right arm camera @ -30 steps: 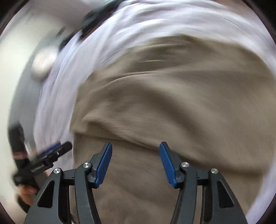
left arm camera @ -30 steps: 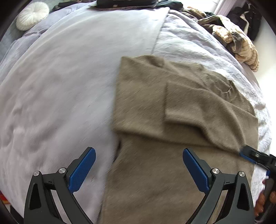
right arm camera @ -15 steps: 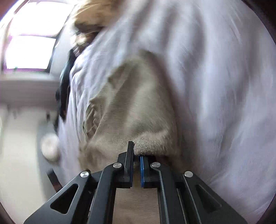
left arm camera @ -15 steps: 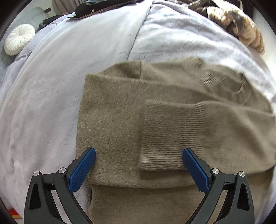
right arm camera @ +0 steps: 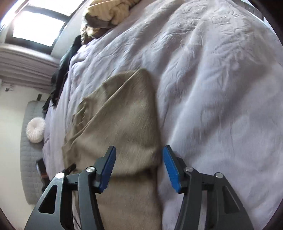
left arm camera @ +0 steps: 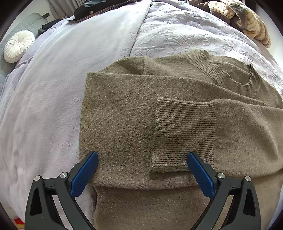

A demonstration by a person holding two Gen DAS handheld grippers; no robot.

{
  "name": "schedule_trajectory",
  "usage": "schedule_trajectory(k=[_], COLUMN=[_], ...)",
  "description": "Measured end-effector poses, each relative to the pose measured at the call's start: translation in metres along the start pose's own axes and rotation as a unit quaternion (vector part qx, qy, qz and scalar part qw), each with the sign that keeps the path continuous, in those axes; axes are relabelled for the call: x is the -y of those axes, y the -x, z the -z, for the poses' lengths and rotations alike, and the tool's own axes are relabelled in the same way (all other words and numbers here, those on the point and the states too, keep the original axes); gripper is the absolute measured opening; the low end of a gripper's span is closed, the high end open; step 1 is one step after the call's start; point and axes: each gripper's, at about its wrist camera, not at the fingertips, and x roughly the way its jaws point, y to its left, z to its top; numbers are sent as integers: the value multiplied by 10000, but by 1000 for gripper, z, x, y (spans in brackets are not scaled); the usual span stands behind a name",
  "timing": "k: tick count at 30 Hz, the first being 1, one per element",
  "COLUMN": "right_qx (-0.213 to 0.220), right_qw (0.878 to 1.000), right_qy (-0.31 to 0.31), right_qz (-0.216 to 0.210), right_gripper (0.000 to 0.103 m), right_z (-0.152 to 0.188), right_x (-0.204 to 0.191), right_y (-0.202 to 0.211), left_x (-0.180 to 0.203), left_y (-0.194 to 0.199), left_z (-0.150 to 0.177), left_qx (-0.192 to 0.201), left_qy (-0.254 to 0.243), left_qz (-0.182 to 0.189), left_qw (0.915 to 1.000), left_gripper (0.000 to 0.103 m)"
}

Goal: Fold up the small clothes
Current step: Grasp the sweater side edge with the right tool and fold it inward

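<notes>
A taupe knit sweater (left arm camera: 123, 113) lies flat on the lilac bedspread (left arm camera: 53, 92), both sleeves folded across its chest. One ribbed cuff (left arm camera: 184, 134) lies on top near the middle, and the neckline (left arm camera: 235, 77) is at the far right. My left gripper (left arm camera: 143, 165) is open and empty, its jaws wide over the folded sleeve's lower edge. In the right wrist view the sweater (right arm camera: 123, 123) stretches away from me. My right gripper (right arm camera: 139, 166) is open and empty over its right folded edge.
A round white cushion (left arm camera: 18, 46) lies at the far left of the bed. Dark clothes (left arm camera: 99, 10) and a beige striped garment (left arm camera: 247, 19) are piled at the far edge. A window (right arm camera: 37, 24) is beyond the bed.
My right gripper was shut on the sweater's edge half a second ago and has opened, letting it go. My left gripper moved in over the folded sleeve and stayed open.
</notes>
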Motion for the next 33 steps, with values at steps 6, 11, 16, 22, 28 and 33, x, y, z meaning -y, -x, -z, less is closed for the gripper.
schedule_trajectory(k=[6,11,16,22,28,33], right_qx=[-413,-442,-336,6,-250,-630], right_qw=[9970,9817,9873,9907,9866,9788], right_qy=[572,1325,936,862,1349,1367], right_qz=[323,1296,1236,1052,879,1388], right_gripper=[12,11,13,13,13,10], right_z=[-7,-12,-8,3,13,28], right_x=[-28,-27,-12,-25,-64,-37], right_y=[-15,-17,-15,26,-3,-27], left_x=[4,11,8,-15,29,29], left_y=[5,2,12,37,41,1], left_z=[1,10,21,15,1,9], left_qx=[24,80,73,176,375,-126], left_qy=[-40,-101,-304,40,-504,-645], left_qz=[-34,-82,-249,161,692,630], left_qw=[10000,9999,9992,9997,9956,9958], left_gripper=[101,101,101,86,57,56])
